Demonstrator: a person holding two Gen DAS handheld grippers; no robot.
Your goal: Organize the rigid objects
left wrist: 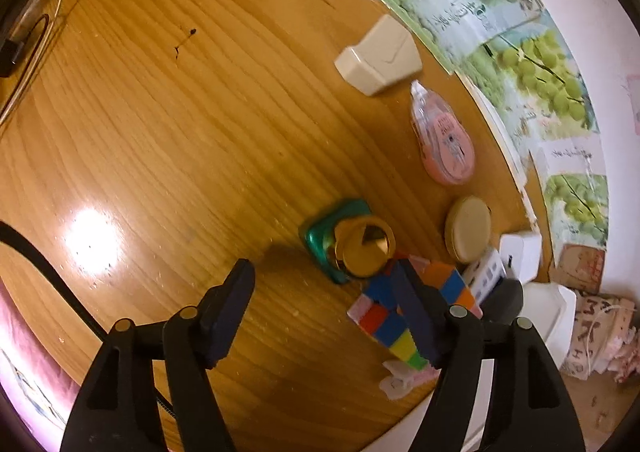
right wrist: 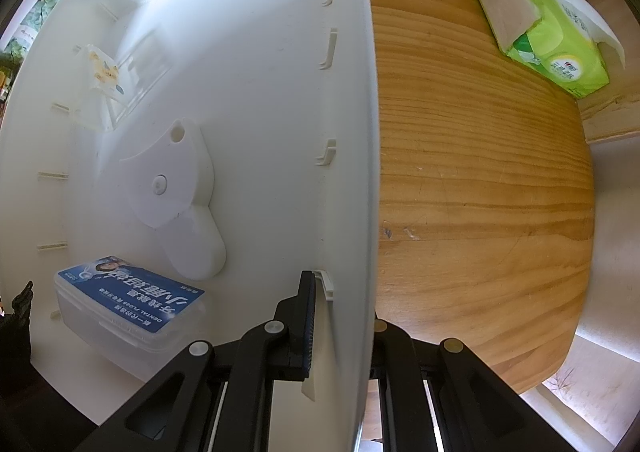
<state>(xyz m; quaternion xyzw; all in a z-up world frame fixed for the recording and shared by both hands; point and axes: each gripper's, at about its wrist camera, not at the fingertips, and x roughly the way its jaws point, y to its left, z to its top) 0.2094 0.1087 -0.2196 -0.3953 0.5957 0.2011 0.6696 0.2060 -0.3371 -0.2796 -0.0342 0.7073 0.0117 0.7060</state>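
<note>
Left wrist view: left hand-held gripper [left wrist: 324,308] released, jaws wide apart above the wooden bench [left wrist: 160,132], nothing pressed between the pads. Right finger overlapping a multicoloured puzzle cube [left wrist: 400,316] at the bench's near edge; contact not determinable. Just beside the cube, a green square bottle with a gold cap [left wrist: 348,244]. Farther along the right edge: round cream tin [left wrist: 468,228], pink correction-tape dispenser [left wrist: 442,140], cream angular box [left wrist: 378,56], well apart from one another. White plastic items crowding the lower right corner beyond the cube.

Right wrist view: right hand-held gripper [right wrist: 340,316] clenched on the side wall of a white storage bin [right wrist: 348,132], one finger inside, the other hidden outside the wall. Inside the bin: blue-labelled dental floss box [right wrist: 128,300], white flat dispenser [right wrist: 176,188], small yellow-printed packet [right wrist: 102,70]. On the bench outside the bin, a green tissue pack [right wrist: 548,36], well apart.
</note>
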